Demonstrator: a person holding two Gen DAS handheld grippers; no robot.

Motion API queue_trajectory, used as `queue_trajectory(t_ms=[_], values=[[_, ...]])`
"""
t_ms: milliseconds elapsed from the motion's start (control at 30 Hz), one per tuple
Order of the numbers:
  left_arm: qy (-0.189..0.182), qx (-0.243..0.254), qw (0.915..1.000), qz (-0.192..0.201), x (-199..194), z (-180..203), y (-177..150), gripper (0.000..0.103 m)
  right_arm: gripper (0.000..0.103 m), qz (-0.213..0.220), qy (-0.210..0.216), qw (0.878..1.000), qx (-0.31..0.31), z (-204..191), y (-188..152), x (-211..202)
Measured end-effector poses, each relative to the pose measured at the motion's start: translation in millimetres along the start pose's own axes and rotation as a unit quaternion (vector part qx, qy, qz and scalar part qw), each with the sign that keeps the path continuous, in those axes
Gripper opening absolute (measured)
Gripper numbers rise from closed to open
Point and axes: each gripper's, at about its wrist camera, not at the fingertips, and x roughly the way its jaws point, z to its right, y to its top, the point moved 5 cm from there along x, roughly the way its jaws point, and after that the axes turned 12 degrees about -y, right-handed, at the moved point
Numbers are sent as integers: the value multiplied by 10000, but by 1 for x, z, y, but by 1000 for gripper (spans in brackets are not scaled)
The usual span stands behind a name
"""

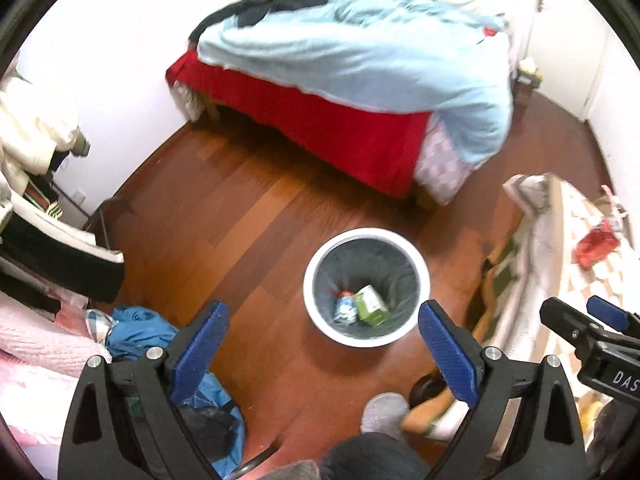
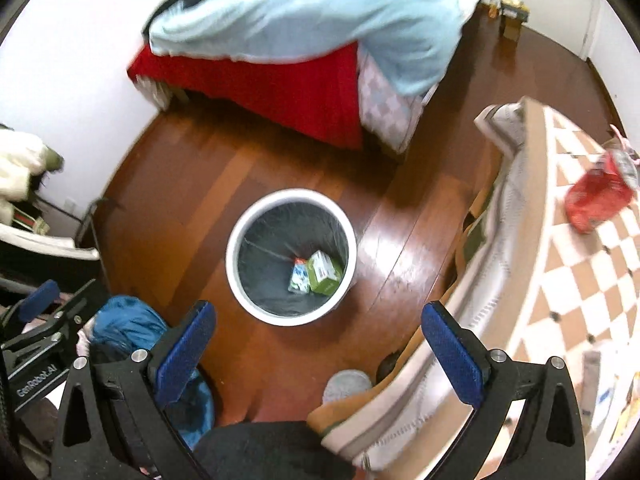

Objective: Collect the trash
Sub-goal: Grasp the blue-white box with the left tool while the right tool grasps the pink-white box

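A white round trash bin [image 1: 316,256] [image 2: 236,236] with a dark liner stands on the wooden floor. Inside lie a green carton [image 1: 372,300] [image 2: 325,273] and a small blue-and-white package [image 1: 346,307] [image 2: 299,277]. My left gripper [image 1: 324,326] hangs high above the bin's near side, jaws wide open and empty. My right gripper [image 2: 318,330] is also wide open and empty, above the floor just in front of the bin. A red crumpled wrapper [image 1: 596,243] [image 2: 596,200] lies on the checkered tabletop [image 2: 568,272] at the right.
A bed [image 1: 320,120] with a red sheet and light blue blanket fills the back. Blue clothing [image 1: 136,332] lies on the floor at the left, beside hanging coats [image 1: 32,128]. A grey slipper [image 1: 384,414] and a person's foot are near the table's edge.
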Motion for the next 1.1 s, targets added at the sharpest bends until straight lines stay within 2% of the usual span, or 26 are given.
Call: queue_trajectory(t_ms=[100,233,433,500,600,633,667,733,800,967,1000,1033,1100], values=[[-198,160,9995,162,-23,33,-3,97,103,245,24,9994,227,25,-6,-37],[-467,441,9978,180,-33,89,-15,97,103,474,-60,9963,711,84,-28,-81],[-879,989,9908,-298,-2,197,-51,97,103,417,-573,9841,1629,207,-82,-105],[-891,1188,9877,-488,18,232,-67,97,103,268,-817,9764,1980,257,-106,-102],[-786,1418,9837,-781,49,265,-90,97,103,-29,-1115,9674,2272,313,-139,-85],[-723,1499,9816,-933,64,277,-100,97,97,-202,-1206,9647,2332,332,-153,-74],[-686,1548,9803,-1012,71,283,-108,97,84,-396,-1253,9629,2358,347,-165,-62],[-594,1666,9770,-1191,87,295,-123,97,72,-750,-1276,9611,2334,367,-182,-37],[-489,1768,9741,-1323,102,306,-136,97,72,-1020,-1238,9617,2224,379,-196,-15],[-439,1706,9706,-1640,119,319,-151,97,71,-1285,-1097,9652,1996,384,-207,22],[-481,1678,9705,-1664,119,322,-151,97,67,-1306,-1064,9649,2013,385,-208,28],[-533,1666,9702,-1674,118,327,-150,97,58,-1272,-1011,9650,2058,387,-208,29],[-673,1615,9701,-1681,115,341,-146,97,58,-1179,-953,9630,2230,394,-210,25]])
